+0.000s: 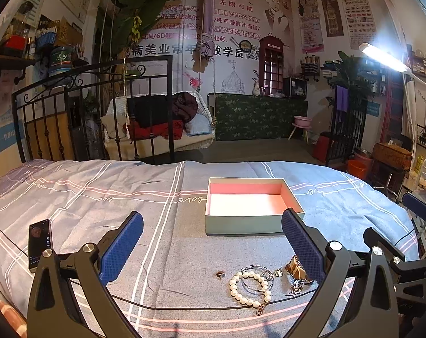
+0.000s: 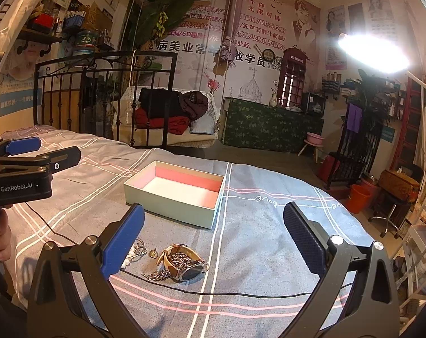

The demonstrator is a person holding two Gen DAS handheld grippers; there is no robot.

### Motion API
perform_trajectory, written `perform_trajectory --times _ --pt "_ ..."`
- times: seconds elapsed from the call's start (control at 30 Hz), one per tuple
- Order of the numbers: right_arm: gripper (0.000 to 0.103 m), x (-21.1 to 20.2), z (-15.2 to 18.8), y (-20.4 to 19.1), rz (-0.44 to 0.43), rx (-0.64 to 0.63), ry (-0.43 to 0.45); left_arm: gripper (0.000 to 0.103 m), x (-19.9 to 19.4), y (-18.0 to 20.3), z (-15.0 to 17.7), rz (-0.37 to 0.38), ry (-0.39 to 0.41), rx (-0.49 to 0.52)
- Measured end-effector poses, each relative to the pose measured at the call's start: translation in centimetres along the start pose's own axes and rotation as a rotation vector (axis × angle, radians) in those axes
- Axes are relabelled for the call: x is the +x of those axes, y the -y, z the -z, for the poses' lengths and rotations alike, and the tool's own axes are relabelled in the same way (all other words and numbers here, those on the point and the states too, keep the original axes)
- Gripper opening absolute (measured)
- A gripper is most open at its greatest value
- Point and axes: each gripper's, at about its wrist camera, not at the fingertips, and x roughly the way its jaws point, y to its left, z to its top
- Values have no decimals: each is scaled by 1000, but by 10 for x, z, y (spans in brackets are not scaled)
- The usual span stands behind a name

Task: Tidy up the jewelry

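An open, empty box [image 1: 249, 225] with a pink inner wall and white floor sits on the bed; it also shows in the right wrist view [image 2: 168, 197]. In front of it lies jewelry: a pearl bracelet [image 1: 249, 288], thin silver bangles [image 1: 256, 277], a small ring [image 1: 220, 274], a watch [image 2: 189, 267] with a chain [image 2: 179, 259] piled on it, and a small gold piece [image 2: 153, 253]. My left gripper [image 1: 213, 245] is open and empty above the jewelry. My right gripper [image 2: 214, 233] is open and empty, just right of the jewelry.
A phone [image 1: 39, 243] lies on the bedspread at the left. A black cable [image 1: 185, 305] runs across the bed in front of the jewelry. An iron bed frame [image 1: 100, 107] stands at the far edge. A bright lamp [image 2: 373, 52] hangs at the right.
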Motion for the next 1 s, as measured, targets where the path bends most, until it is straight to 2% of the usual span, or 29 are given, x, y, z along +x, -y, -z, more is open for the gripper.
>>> perform_trajectory --times 0.2,0.3,0.5,0.7,0.8,0.9,1.0 --pt "97 8 -1 1 -8 0 -25 97 6 2 3 9 -15 17" --pt "97 14 -2 1 -28 6 -53 97 13 3 6 35 -57 38" --pt "97 43 9 0 -164 37 -226 97 40 -12 25 96 -228 18" --pt "97 69 28 -1 -207 52 -354 97 79 -22 53 112 -471 42" --pt "97 85 38 -4 -245 37 -415 97 100 -26 62 98 -529 8" --pt "97 97 43 -3 -275 67 -443 96 122 -34 62 123 -568 -61" --pt "97 104 43 -3 -266 66 -447 85 137 -32 62 115 -574 -29"
